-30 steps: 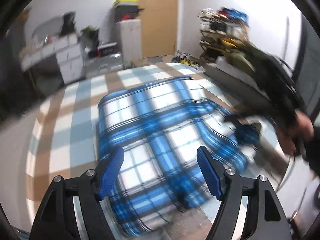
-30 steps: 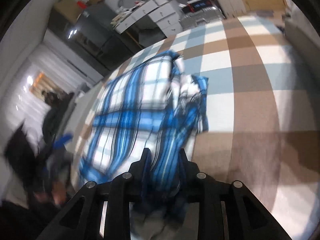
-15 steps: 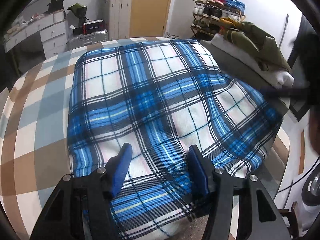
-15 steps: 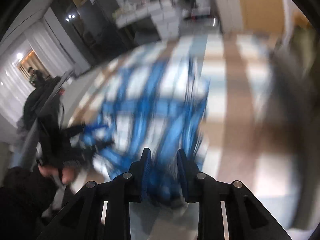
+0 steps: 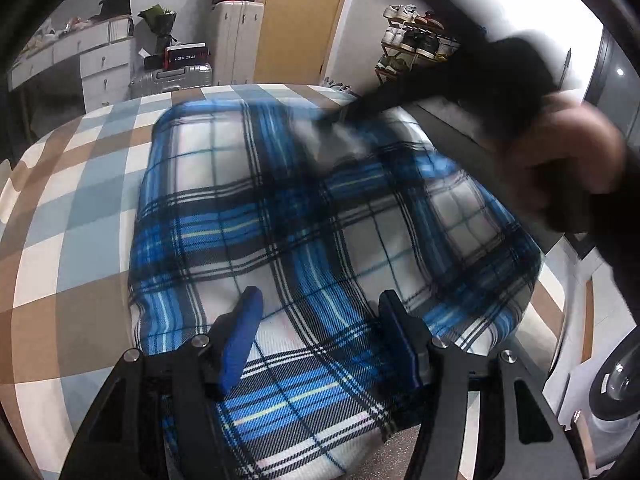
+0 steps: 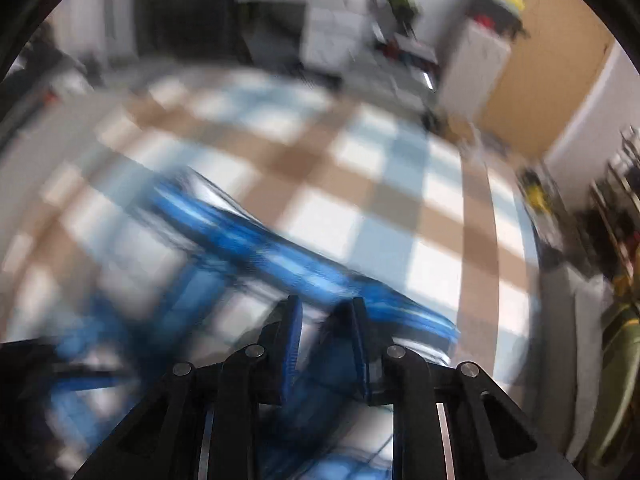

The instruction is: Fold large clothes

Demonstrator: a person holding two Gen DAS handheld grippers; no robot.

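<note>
A blue and white plaid blanket [image 5: 280, 208] lies folded on the bed's checked cover [image 5: 72, 208]. My left gripper [image 5: 319, 296] stands open low over the blanket's near edge, with flat cloth lying between its blue fingers [image 5: 244, 328]. The right gripper is a dark blur at the upper right of the left wrist view, held by a hand [image 5: 568, 152], with a blurred bit of cloth at its tip. In the blurred right wrist view my right gripper [image 6: 324, 304] has blue plaid cloth [image 6: 240, 232] between its narrow jaws, which are closing on it.
Behind the bed stand white drawers [image 5: 100, 64], a silver suitcase [image 5: 172, 76], a white cabinet [image 5: 236, 40] and a wooden door [image 5: 300, 20]. A shoe rack [image 5: 412, 44] is at the back right. The bed's right edge drops to the floor [image 5: 576, 320].
The right hand and its gripper have swept in over the blanket's far right part, still holding cloth. The right wrist view has swung across the bed. My left gripper's jaws narrowed and it sank a little.
</note>
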